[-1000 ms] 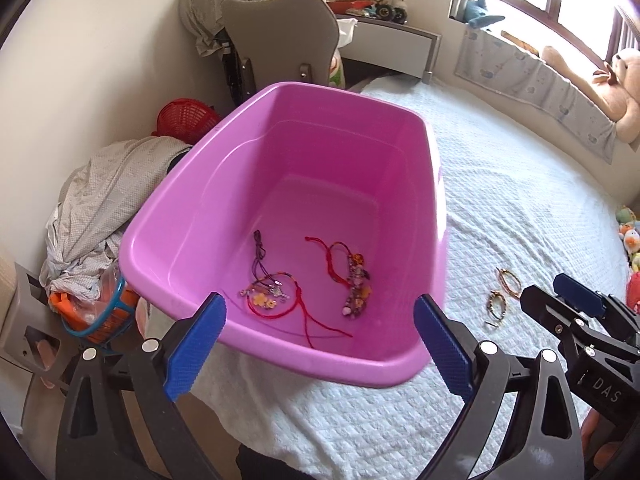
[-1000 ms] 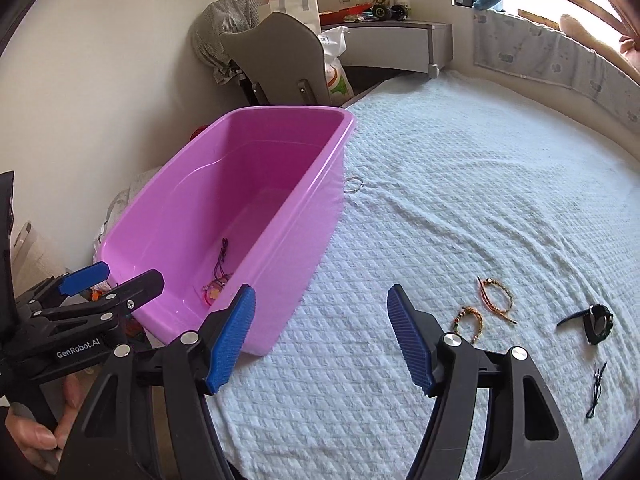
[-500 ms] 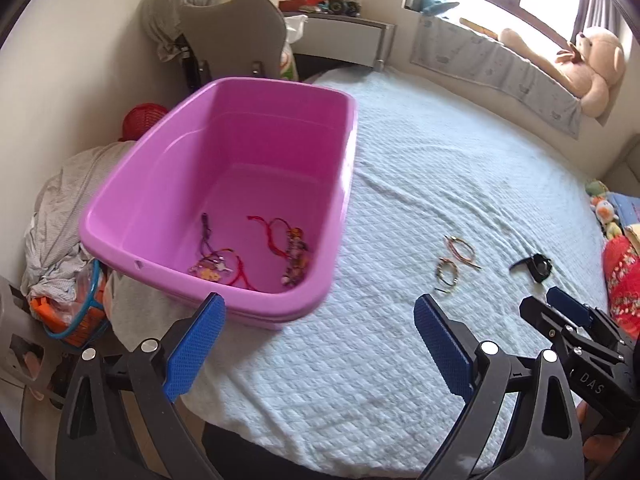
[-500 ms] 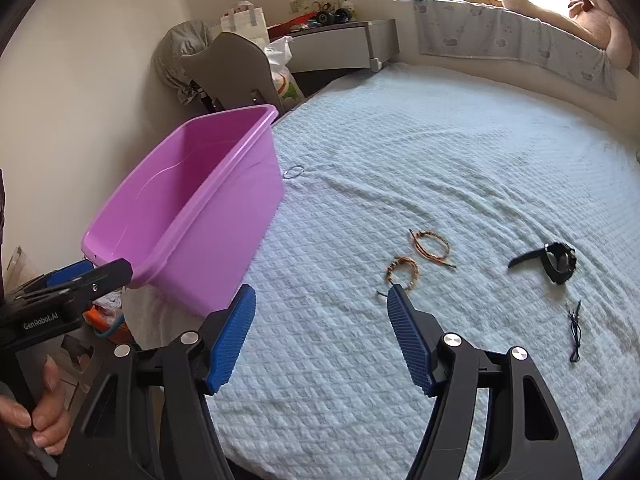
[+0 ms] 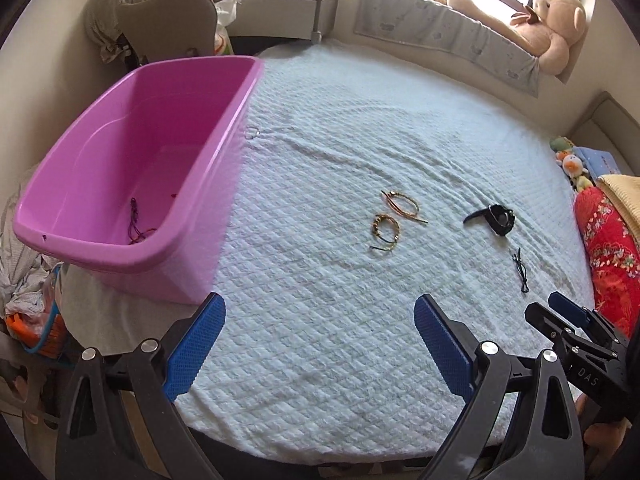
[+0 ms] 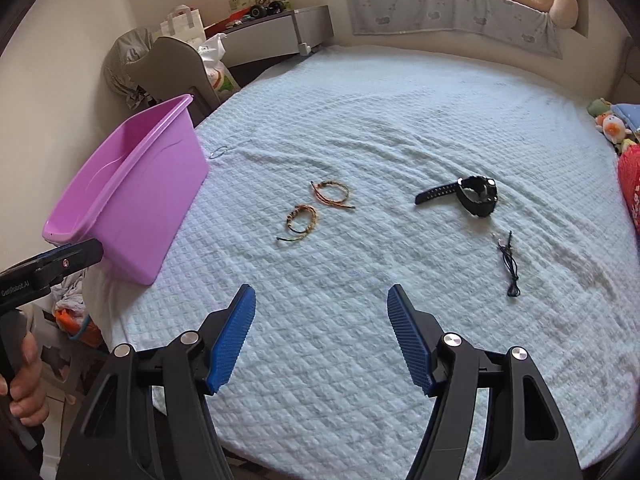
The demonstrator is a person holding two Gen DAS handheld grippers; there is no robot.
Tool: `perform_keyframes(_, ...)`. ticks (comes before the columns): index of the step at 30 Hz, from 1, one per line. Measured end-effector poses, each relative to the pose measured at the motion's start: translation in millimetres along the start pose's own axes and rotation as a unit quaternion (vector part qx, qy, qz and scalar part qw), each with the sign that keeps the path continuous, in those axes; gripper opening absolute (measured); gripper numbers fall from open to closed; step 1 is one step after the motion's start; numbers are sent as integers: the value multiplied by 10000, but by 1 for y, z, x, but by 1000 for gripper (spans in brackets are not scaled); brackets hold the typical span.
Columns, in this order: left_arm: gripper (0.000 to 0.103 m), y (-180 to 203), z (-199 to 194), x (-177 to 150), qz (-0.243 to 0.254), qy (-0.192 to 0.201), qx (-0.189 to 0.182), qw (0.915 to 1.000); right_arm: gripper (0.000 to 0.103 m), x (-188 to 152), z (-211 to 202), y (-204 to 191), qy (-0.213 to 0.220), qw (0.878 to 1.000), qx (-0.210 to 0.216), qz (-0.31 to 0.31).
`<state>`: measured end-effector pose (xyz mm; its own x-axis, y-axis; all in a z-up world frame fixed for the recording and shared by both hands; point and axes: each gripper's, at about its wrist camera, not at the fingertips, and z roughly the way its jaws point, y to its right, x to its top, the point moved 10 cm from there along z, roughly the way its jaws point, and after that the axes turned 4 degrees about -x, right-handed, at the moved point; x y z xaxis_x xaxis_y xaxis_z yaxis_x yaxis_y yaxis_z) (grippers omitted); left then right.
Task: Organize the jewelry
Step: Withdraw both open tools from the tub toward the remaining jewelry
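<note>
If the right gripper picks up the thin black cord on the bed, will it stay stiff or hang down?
The black cord lies in loose kinks, so it will probably hang limp. It looks very thin against the quilted bedspread, so the open right gripper may pinch fabric too. Likely very light.

Bed (image 6: 360, 360) holds two bracelets (image 6: 303, 220) (image 6: 332, 193), one black watch (image 6: 476, 196), one dark cord (image 6: 510, 268), one thin ring (image 6: 220, 151), one pink tub (image 5: 132, 168).

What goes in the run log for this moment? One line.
left claw: open, empty | right claw: open, empty | bracelets, watch on bed | tub: some jewelry
</note>
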<state>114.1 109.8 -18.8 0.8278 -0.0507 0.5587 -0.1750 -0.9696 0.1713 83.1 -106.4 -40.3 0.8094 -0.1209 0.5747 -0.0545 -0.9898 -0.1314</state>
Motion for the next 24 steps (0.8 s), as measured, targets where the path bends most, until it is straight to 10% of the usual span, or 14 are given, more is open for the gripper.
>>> perform_keyframes(24, 94, 78, 107, -14, 281, -157, -377, 9988, 66, -34, 34, 136, 7, 9935, -817, 788)
